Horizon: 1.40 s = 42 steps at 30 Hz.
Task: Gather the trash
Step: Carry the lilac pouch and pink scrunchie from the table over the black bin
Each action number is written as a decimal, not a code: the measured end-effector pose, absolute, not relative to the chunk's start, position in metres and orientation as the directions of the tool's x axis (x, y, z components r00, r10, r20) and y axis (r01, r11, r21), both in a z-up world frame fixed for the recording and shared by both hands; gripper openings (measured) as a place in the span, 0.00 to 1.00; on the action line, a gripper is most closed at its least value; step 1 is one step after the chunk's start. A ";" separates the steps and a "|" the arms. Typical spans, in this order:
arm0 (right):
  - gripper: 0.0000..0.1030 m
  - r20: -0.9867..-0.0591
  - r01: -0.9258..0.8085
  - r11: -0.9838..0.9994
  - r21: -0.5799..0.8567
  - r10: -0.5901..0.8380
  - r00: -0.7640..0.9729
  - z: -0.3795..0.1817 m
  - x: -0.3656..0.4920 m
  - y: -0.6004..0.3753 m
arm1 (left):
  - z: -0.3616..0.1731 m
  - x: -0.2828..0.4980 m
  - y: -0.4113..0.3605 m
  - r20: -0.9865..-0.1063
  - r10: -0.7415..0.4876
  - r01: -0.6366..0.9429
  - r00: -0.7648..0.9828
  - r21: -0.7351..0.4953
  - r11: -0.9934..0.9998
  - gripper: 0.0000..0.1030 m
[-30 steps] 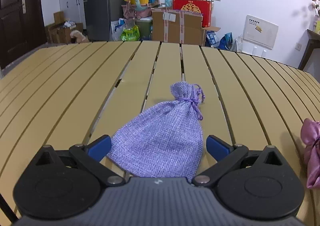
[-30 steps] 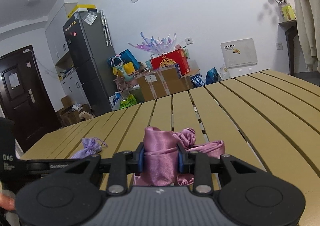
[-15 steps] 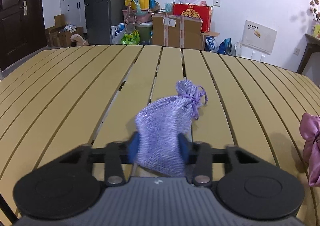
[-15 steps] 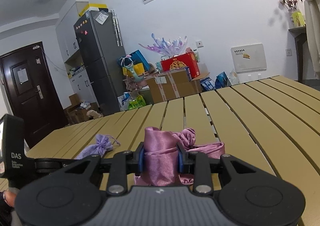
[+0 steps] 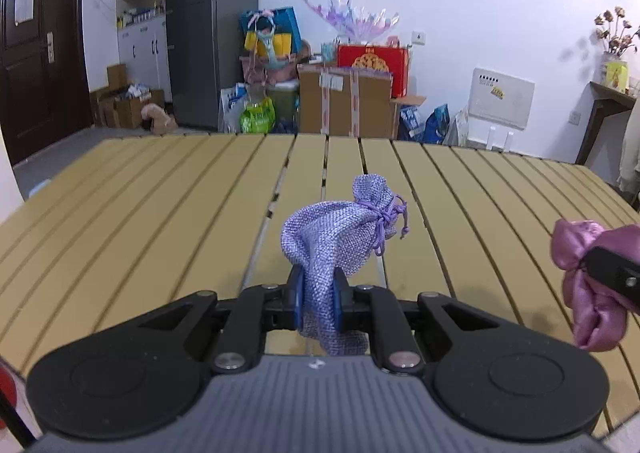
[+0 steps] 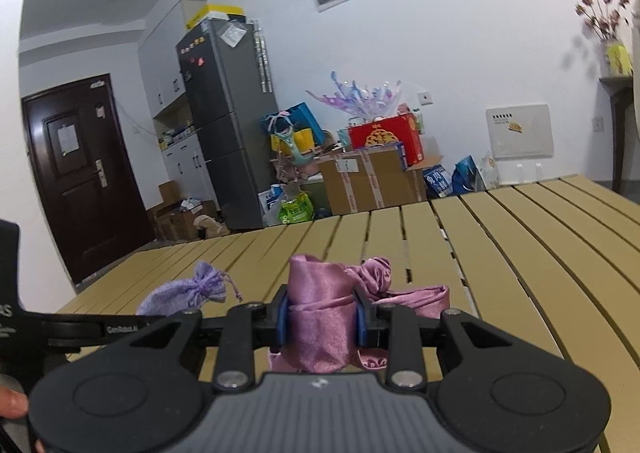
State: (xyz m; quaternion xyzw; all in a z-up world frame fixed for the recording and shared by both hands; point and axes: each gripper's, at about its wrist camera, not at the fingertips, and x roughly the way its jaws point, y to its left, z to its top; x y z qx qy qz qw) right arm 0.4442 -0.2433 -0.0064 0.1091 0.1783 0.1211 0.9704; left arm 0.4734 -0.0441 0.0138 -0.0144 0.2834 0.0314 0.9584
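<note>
1. Presently held, left tongs (image 5: 318,303): pressed together on the lilac burlap pouch (image 5: 340,233), pinching its lower body between the blue pads (image 5: 295,303). The tied neck and drawstring stand up ahead of the tips, and a short tail of fabric hangs below the pads. The grip sits low on the body, likely because that part lay nearest the tips.

2. Right tongs (image 6: 319,323): pinching the pink satin pouch (image 6: 320,305) across its folded middle. One gathered end lies ahead of the tips and to their right, and loose cloth droops beneath. The fold bulks up between the pads, which probably keeps slippery satin from sliding out.

3. Relation of the two: in the left view the pink pouch and a black finger of the right tongs appear well to the right of the left tips. In the right view the lilac pouch shows to the left, beyond the left tool's black bar. The tools sit side by side and apart, so neither load fouls the other.

4. Slatted yellow table (image 5: 160,205): under and ahead of both tools. Both pouches appear clear of the slats, though contact of the hanging cloth cannot be ruled out.

5. Receptacle: none visible. By my judgement, pickup is done and carrying off remains.

6. Person: fingertips (image 6: 12,409) at the lower left edge of the right view.
</note>
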 end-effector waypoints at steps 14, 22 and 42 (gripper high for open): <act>0.29 -0.323 -0.275 0.953 0.130 0.303 0.897 0.036 0.344 -0.190 | 0.061 0.357 -0.032 -0.486 0.001 0.009 0.874 0.018 1.000 0.14; 0.29 -0.344 -0.285 0.952 0.113 0.306 0.888 0.046 0.273 -0.176 | 0.068 0.289 -0.022 -0.474 -0.035 0.045 0.880 0.010 0.999 0.14; 0.29 -0.472 -0.272 0.957 0.103 0.288 0.833 0.028 0.136 -0.156 | 0.040 0.159 0.002 -0.515 -0.077 0.095 0.854 0.009 0.995 0.14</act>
